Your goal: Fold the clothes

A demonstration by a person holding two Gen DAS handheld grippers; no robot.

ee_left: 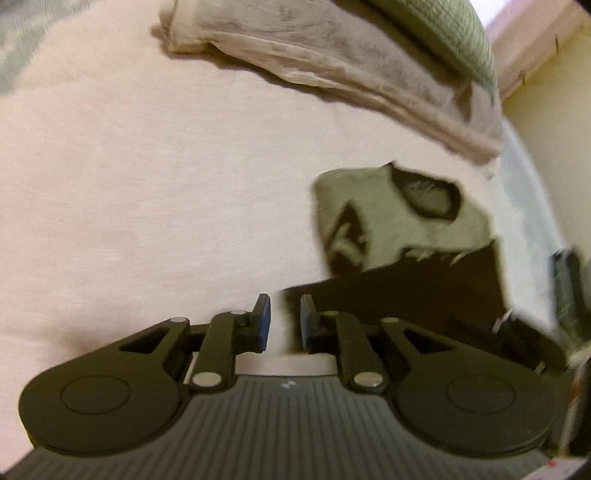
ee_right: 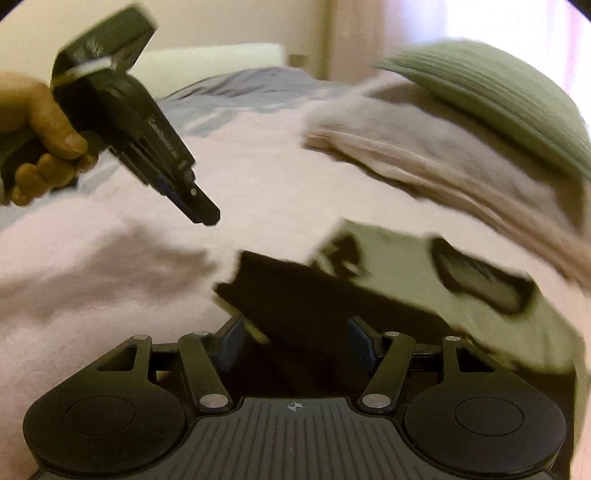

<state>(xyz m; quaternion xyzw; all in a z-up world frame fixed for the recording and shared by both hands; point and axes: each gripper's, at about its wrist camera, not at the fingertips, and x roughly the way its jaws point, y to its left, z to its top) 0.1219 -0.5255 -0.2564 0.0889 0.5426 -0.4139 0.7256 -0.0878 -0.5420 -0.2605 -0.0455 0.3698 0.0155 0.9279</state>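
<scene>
From my left wrist camera, my left gripper (ee_left: 284,321) hangs above the pale pink bedsheet (ee_left: 129,192) with its blue-padded fingers (ee_left: 264,321) a narrow gap apart and nothing between them, the sheet showing through. Ahead and to the right lies the folded T-shirt (ee_left: 402,218), grey-green with a dark neckline and a dark print, its lower part black; it sits just below a stack of beige folded cloth (ee_left: 332,70) topped by a green ribbed piece (ee_left: 443,33). From my right wrist camera, my right gripper (ee_right: 295,345) has its fingers (ee_right: 232,343) spread wide, with the T-shirt's black edge (ee_right: 295,295) running between them; I cannot tell whether the pads touch it, but they are not pinched on it. My left hand (ee_right: 40,140) shows at the upper left holding the other gripper above the sheet, well apart from the garment. The shirt looks like soft, limp jersey, the sheet faintly rumpled, the beige stack thick and layered, the green piece corded. I judge the risk to be in the grip: closing on only the top layer of such slack fabric would peel the fold open, and dragging it across the rumpled sheet could skew the neat edges or nudge the stack beside it. Both views are blurred, so fine creases are beyond me.
</scene>
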